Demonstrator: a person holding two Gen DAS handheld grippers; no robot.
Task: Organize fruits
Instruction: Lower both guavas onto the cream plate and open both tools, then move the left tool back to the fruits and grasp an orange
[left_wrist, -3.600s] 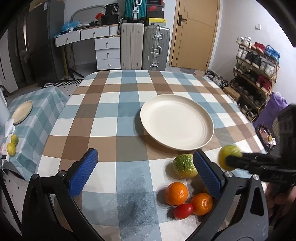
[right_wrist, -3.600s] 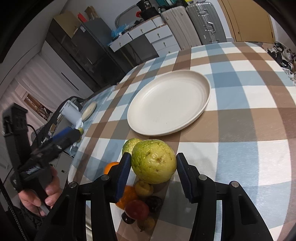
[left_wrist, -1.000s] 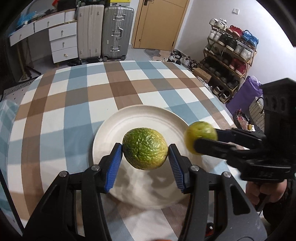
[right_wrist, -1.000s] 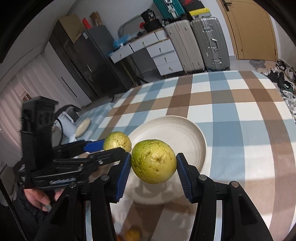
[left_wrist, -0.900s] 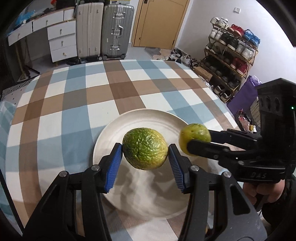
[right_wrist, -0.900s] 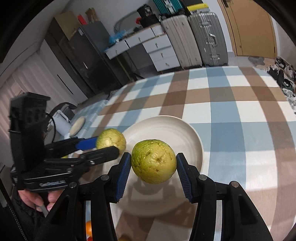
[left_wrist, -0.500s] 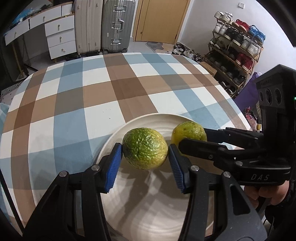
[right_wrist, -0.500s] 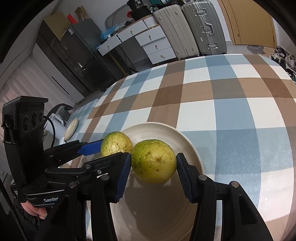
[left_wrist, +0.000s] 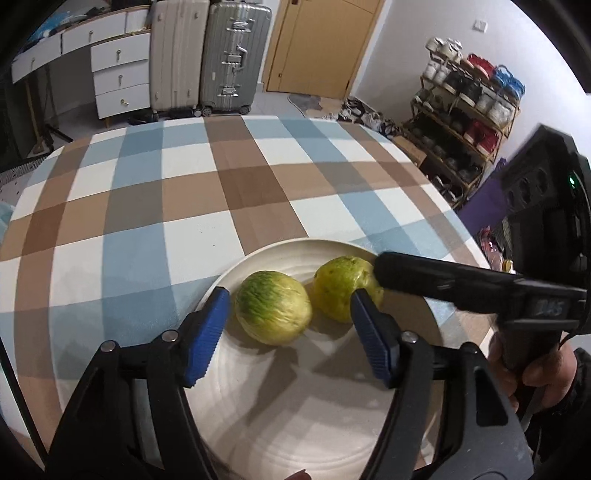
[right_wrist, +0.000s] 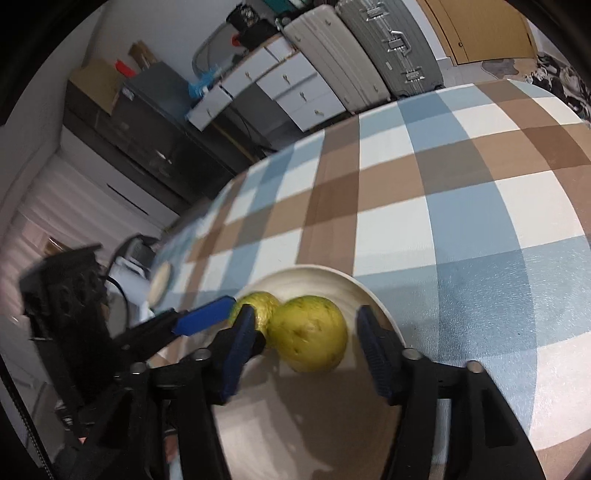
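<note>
Two green-yellow guavas lie side by side at the far side of the cream plate (left_wrist: 317, 413). In the left wrist view the wrinkled guava (left_wrist: 272, 312) sits between the open jaws of my left gripper (left_wrist: 291, 332), loose from the pads. The smoother guava (left_wrist: 341, 288) lies to its right, with my right gripper's black finger (left_wrist: 443, 277) beside it. In the right wrist view my right gripper (right_wrist: 306, 345) is open around the smoother guava (right_wrist: 308, 339), which rests on the plate (right_wrist: 369, 295). The wrinkled guava (right_wrist: 258, 306) shows behind its left finger.
The plate stands on a round table with a blue, brown and white checked cloth (left_wrist: 184, 206). Suitcases (left_wrist: 229, 55), white drawers (left_wrist: 118, 77) and a shoe rack (left_wrist: 465, 122) stand beyond the table. A low side table with a small plate (right_wrist: 160, 282) is at the left.
Both grippers came down onto the plate with their guavas and opened. Both guavas now rest on the plate, touching or nearly touching each other.
</note>
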